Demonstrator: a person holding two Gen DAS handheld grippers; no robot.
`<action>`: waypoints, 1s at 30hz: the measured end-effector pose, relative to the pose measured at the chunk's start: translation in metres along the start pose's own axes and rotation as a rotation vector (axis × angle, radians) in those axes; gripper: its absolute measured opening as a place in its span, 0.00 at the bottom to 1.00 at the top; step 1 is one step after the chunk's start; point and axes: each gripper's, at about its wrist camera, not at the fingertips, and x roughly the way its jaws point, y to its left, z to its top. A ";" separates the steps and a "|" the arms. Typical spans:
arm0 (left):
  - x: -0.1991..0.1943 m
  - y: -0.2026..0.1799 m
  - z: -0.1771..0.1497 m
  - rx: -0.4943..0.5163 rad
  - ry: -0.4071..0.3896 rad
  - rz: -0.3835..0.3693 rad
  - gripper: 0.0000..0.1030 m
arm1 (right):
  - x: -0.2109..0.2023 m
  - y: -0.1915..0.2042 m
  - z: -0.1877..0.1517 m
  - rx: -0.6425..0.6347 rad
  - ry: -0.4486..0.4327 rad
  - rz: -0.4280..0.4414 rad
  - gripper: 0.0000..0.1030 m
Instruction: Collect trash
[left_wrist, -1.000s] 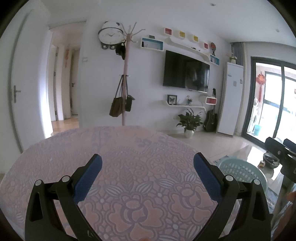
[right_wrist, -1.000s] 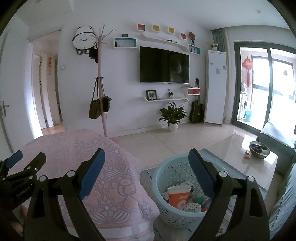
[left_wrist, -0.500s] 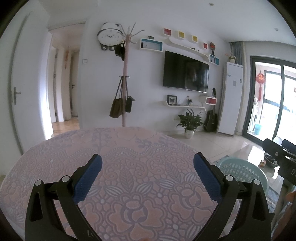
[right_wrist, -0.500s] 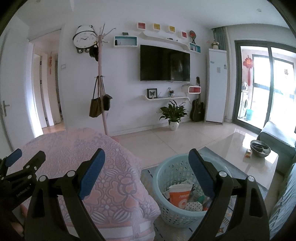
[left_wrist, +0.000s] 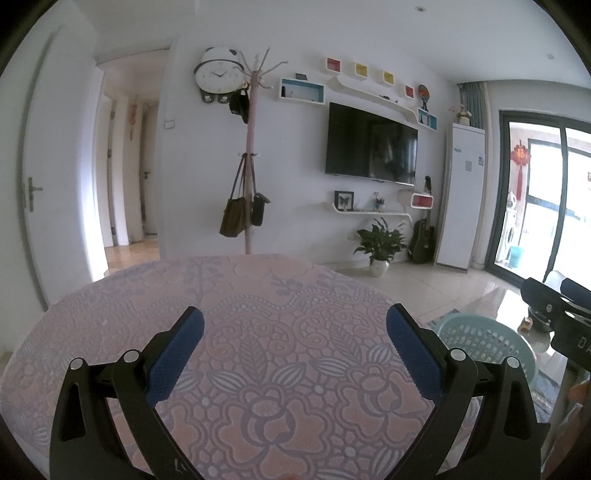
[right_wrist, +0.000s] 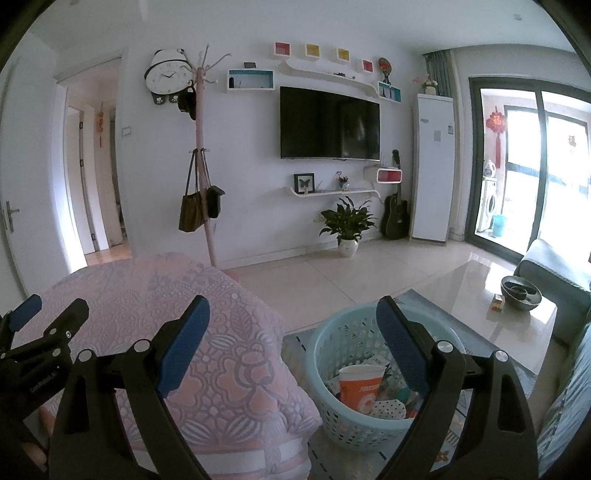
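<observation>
A light blue plastic basket (right_wrist: 340, 343) stands on the floor beside the pink cushion and holds trash, among it an orange paper cup (right_wrist: 360, 386) and wrappers. My right gripper (right_wrist: 293, 332) is open and empty, held above the gap between cushion and basket. My left gripper (left_wrist: 295, 338) is open and empty above the pink patterned cushion (left_wrist: 258, 317). The basket also shows in the left wrist view (left_wrist: 480, 339) at the right, with my right gripper (left_wrist: 554, 306) above it. My left gripper shows at the left edge of the right wrist view (right_wrist: 40, 321).
A glass coffee table (right_wrist: 480, 295) with a dark bowl (right_wrist: 521, 291) and a small cube stands right of the basket. A grey sofa (right_wrist: 557, 266) lies beyond it. A coat rack (right_wrist: 203, 166), potted plant (right_wrist: 347, 225), guitar and wall TV line the far wall.
Both grippers have lifted and tilted up very slightly; the room sits a little lower in each view. Both stay open and empty.
</observation>
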 end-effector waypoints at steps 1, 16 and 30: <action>0.000 0.000 0.000 0.000 0.001 0.000 0.93 | 0.000 -0.001 0.000 0.000 0.002 0.003 0.85; -0.001 0.000 0.004 -0.003 -0.004 0.024 0.93 | 0.004 -0.002 -0.001 -0.002 0.008 0.004 0.85; -0.010 0.010 0.021 -0.020 -0.013 0.070 0.93 | 0.000 -0.007 0.003 0.012 0.035 -0.023 0.85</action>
